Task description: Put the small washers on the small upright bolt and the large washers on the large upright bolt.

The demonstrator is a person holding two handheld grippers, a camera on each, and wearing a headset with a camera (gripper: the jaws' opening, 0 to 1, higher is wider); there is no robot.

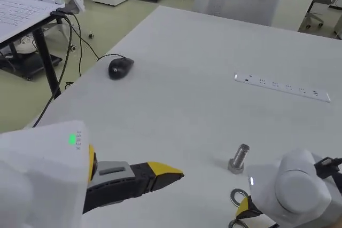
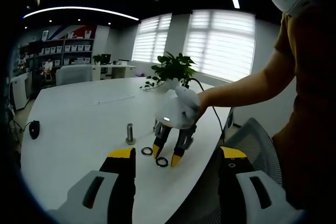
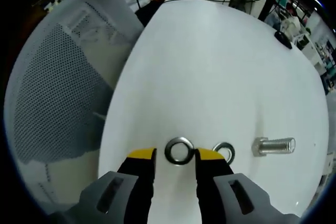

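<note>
So, right gripper (image 3: pixel 176 154), jaws apart, straddles the shiny steel ring washer (image 3: pixel 179 139) on the white counter (image 3: pixel 210 66): I'd centre, then pinch gently.

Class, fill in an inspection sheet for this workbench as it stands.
Surface: white table.
Job's things: one upright bolt; two washers flat beside it, none on it.
Clutter: mouse, power strip.
Grippers: left gripper open, holding nothing; right gripper open, jaws either side of one of them.
Cables: mouse cable runs off the table edge.
Surroundings: laptop on a side desk, plant, chair.
</note>
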